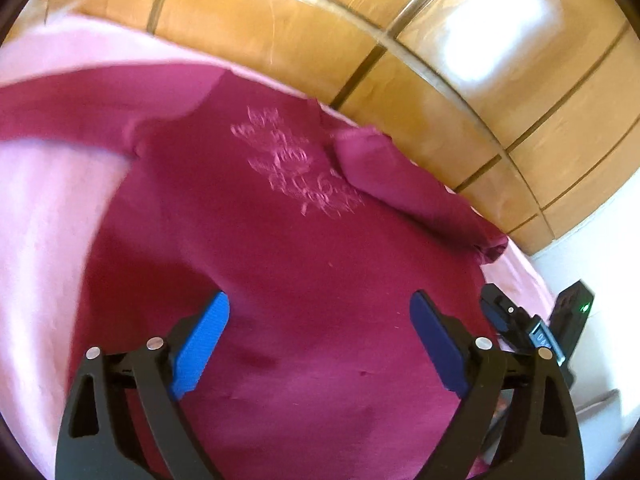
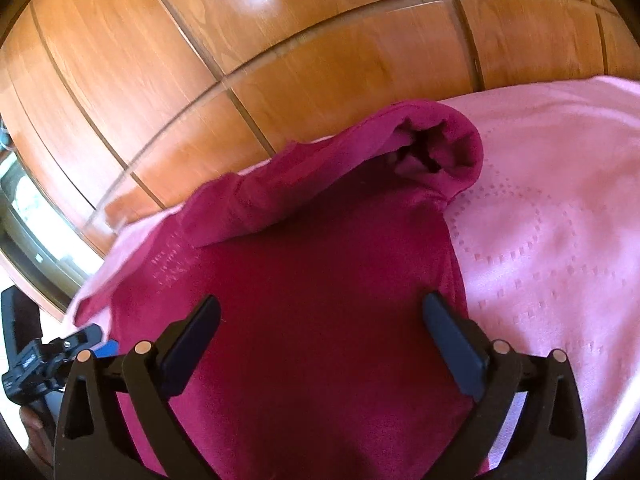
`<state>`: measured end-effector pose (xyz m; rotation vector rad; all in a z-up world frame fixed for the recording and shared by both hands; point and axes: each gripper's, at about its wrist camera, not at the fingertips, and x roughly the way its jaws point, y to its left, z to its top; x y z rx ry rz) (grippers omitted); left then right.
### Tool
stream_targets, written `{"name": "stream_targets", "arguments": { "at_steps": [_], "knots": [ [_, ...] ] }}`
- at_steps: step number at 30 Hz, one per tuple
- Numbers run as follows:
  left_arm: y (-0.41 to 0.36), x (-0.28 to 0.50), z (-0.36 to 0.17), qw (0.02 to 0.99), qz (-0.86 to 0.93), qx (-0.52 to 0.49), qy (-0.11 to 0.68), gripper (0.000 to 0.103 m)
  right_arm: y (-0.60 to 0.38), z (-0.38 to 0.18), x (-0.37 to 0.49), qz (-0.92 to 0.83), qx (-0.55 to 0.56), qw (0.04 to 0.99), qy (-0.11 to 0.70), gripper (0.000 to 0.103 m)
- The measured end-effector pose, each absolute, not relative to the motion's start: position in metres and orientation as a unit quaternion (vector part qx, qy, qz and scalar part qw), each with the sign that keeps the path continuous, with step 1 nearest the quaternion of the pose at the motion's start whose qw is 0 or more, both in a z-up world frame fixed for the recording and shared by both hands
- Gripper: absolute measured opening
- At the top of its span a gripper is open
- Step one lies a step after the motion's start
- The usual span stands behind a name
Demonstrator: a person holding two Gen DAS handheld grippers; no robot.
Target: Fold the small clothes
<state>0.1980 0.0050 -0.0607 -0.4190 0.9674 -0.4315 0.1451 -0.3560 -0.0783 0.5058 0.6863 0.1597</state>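
Observation:
A dark magenta long-sleeved top (image 1: 280, 248) with a pale printed design (image 1: 292, 160) lies spread on a pink sheet (image 1: 36, 208). One sleeve (image 1: 72, 116) stretches to the left; the other sleeve (image 1: 404, 184) is folded in at the right. My left gripper (image 1: 320, 300) is open and empty just above the top's body. In the right wrist view the same top (image 2: 320, 280) lies under my right gripper (image 2: 320, 304), which is open and empty. A sleeve (image 2: 320, 168) with its open cuff (image 2: 436, 148) lies across the top's far edge.
The pink sheet (image 2: 560, 220) covers the surface. Wooden panelled cabinet doors (image 2: 240, 60) stand close behind its far edge and also show in the left wrist view (image 1: 460, 80). The other gripper's black body shows at the right (image 1: 520, 320) and at the left (image 2: 36, 356).

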Motion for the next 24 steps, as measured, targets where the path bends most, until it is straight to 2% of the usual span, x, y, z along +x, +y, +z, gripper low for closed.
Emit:
{"name": "stream_targets", "arguments": {
  "at_steps": [5,15,24],
  "knots": [
    [0.014,0.217,-0.060,0.808,-0.207,-0.256,0.489,0.090,-0.359,-0.079,0.144,0.080,0.253,0.907,0.327,0.101],
    [0.000,0.266,-0.050,0.765,-0.214,-0.333,0.508,0.082,-0.292,-0.076,0.166,-0.037,0.037,0.914,0.402,0.101],
    [-0.035,0.321,-0.030,0.755,-0.212,-0.334,0.522,0.082,-0.295,-0.078,0.161,-0.029,0.051,0.916,0.397,0.101]
  ]
}}
